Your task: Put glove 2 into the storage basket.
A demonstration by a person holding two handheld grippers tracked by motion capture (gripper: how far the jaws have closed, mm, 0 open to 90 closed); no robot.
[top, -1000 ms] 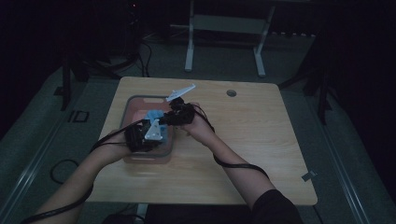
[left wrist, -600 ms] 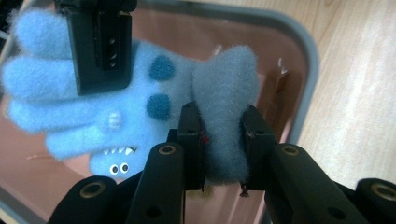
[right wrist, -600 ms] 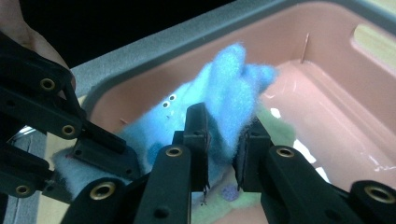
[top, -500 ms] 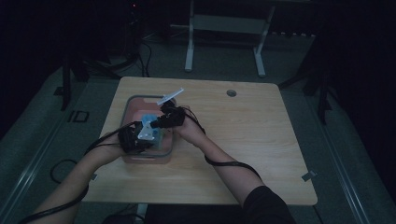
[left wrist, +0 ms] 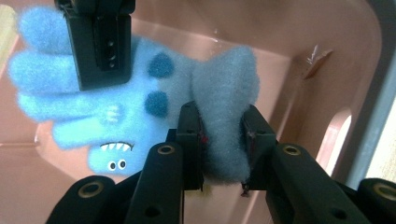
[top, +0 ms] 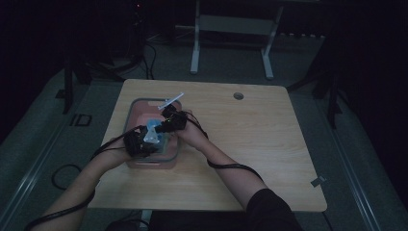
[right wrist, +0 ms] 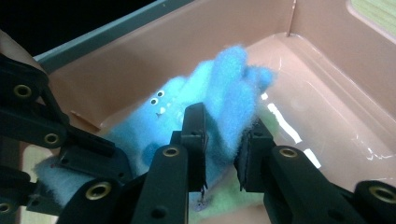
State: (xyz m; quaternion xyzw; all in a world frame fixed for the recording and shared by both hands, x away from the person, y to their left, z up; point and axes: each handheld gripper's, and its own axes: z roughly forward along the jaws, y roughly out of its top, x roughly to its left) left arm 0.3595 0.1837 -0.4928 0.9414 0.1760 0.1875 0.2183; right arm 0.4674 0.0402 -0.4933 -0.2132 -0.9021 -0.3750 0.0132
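- Left gripper [left wrist: 223,154]: matte black, two flat-faced jaws on angular link arms with brass-ringed pivot holes.
- Right gripper [right wrist: 223,154]: same black build, brass-ringed pivots.
- Black cables trail from both along the forearms.
- Dark sleeve on the right upper arm.

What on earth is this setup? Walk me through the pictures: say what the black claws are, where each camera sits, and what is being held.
No robot here: a person sits at a wooden table holding a hand-operated two-jaw tool in each hand. The high view looks down from above the person, whose forearms come in from the bottom; the left gripper and right gripper meet over a pink tub with a grey rim. The other two pictures come from cameras riding on the grippers, looking along their black jaws. Both clamp the same fluffy blue glove, patterned with darker spots and small cartoon eyes: the left gripper pinches its cuff end, the right gripper its finger end. The glove hangs inside the tub.
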